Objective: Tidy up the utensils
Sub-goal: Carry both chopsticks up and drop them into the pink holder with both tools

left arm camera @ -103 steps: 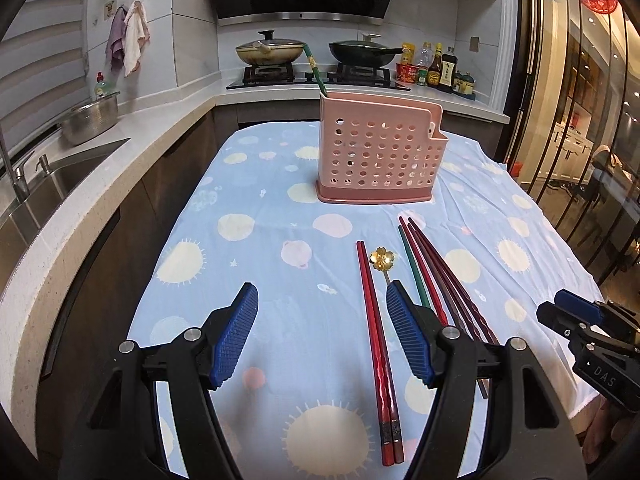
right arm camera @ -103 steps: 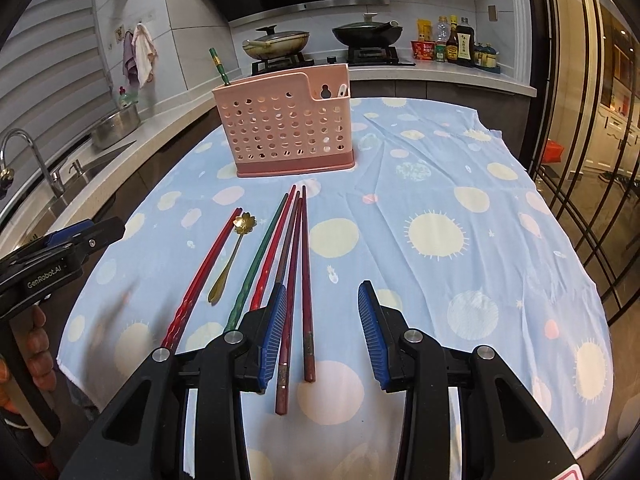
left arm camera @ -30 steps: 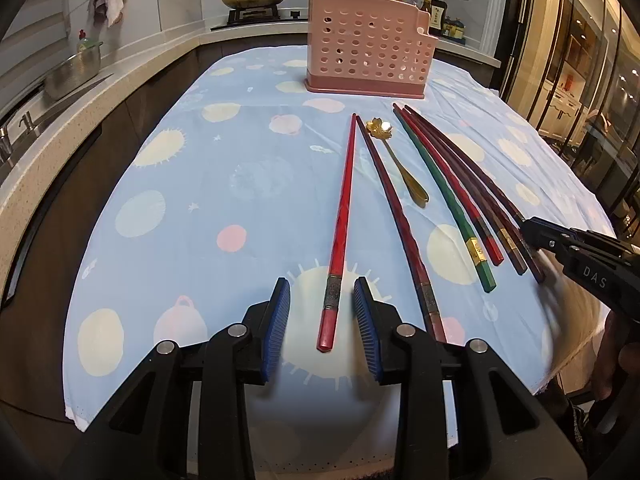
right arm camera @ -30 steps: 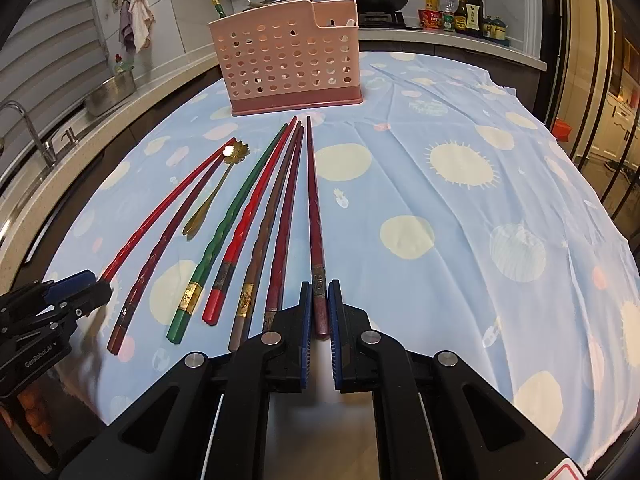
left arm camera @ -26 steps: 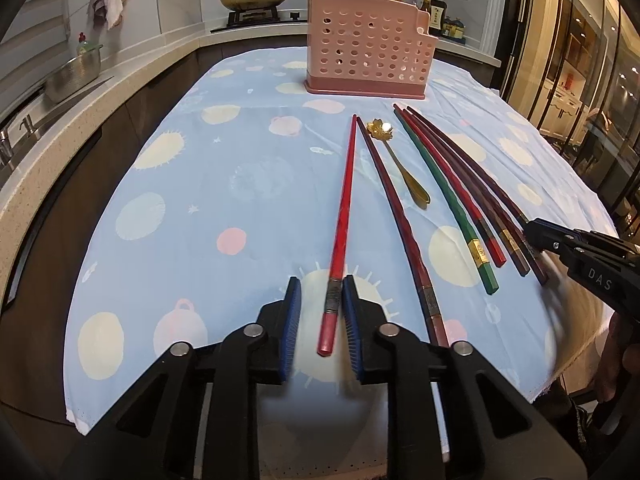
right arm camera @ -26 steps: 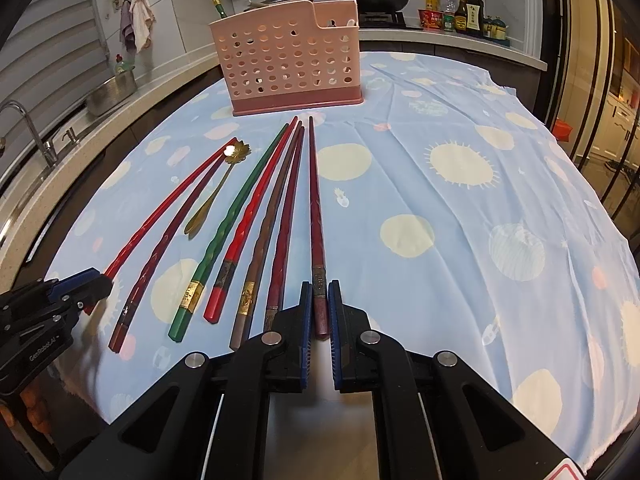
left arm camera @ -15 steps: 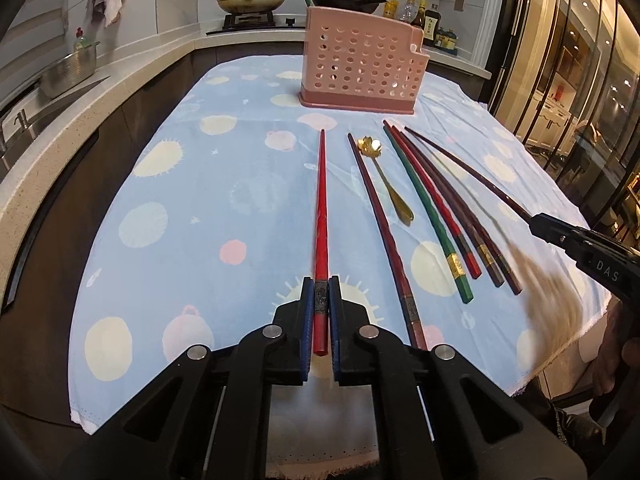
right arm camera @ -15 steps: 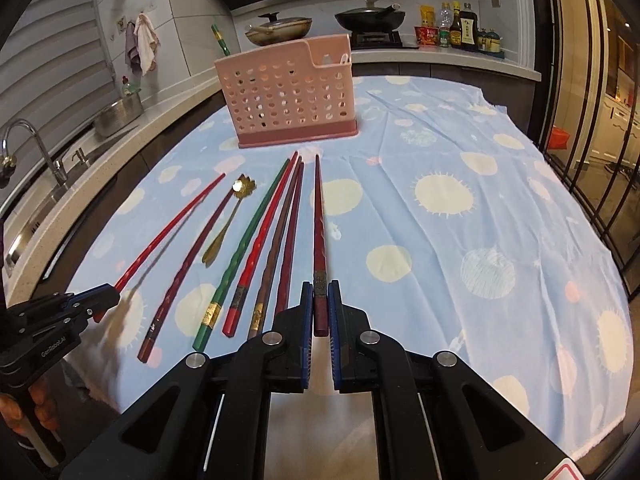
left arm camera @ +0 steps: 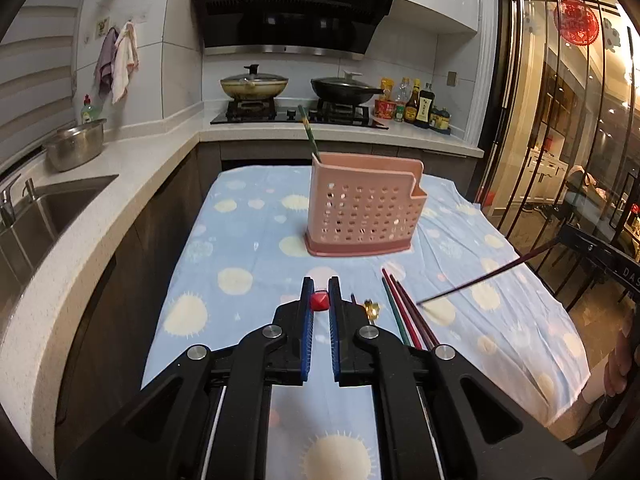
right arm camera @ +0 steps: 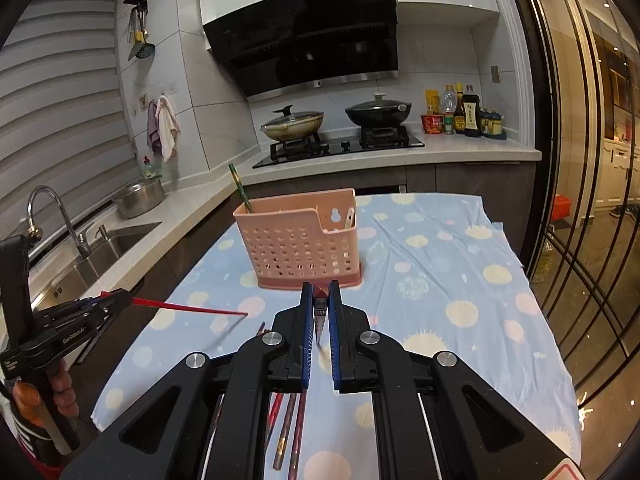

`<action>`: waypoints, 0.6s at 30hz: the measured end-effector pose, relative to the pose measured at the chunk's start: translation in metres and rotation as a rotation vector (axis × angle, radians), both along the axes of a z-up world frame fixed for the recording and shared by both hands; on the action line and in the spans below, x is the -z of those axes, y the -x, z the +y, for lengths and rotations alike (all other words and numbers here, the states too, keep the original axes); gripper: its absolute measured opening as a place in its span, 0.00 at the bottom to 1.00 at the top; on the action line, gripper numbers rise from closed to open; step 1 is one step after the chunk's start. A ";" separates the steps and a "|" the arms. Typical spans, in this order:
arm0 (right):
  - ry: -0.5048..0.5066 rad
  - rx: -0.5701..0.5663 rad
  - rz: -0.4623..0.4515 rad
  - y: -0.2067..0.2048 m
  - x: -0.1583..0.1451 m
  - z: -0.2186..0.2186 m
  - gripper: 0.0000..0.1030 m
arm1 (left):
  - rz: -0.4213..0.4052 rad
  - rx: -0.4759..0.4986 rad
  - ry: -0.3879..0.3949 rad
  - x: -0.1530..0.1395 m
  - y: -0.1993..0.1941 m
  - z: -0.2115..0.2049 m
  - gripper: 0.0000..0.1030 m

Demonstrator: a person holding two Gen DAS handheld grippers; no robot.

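Risk first: each chopstick pinched only at its butt end, so could swing, slip or strike the pink caddy point(right arm camera: 298, 236) rim instead of entering. Left tongs point(left arm camera: 319, 300) pressed onto the red chopstick point(right arm camera: 188, 307), held clear above the surface point(right arm camera: 432, 280), long axis near level, tip aimed toward the other hand. Right tongs point(right arm camera: 320, 304) clamped on the dark chopstick point(left arm camera: 480, 280), likewise aloft, sloping down toward the cloth. Remaining chopsticks point(left arm camera: 404, 316) lying flat, tips toward the caddy.

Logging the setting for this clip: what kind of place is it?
A home kitchen, most likely: a gas hob with two lidded pans under a range hood, and a sink set into the counter.
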State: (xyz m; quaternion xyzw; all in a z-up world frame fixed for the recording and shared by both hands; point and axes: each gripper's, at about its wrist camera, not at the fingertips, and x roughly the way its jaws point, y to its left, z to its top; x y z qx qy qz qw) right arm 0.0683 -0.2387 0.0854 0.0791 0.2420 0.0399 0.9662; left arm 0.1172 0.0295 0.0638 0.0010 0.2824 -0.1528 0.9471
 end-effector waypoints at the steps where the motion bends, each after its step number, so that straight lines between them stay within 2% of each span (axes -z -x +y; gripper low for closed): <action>1: 0.006 -0.001 -0.010 -0.005 -0.005 0.000 0.07 | -0.010 -0.001 0.001 -0.005 -0.006 -0.001 0.07; 10: 0.002 -0.027 -0.055 -0.045 -0.032 -0.004 0.07 | -0.085 0.004 0.013 -0.046 -0.052 -0.011 0.07; 18: -0.004 -0.040 -0.147 -0.080 -0.077 -0.006 0.07 | -0.186 0.020 0.007 -0.094 -0.079 -0.027 0.07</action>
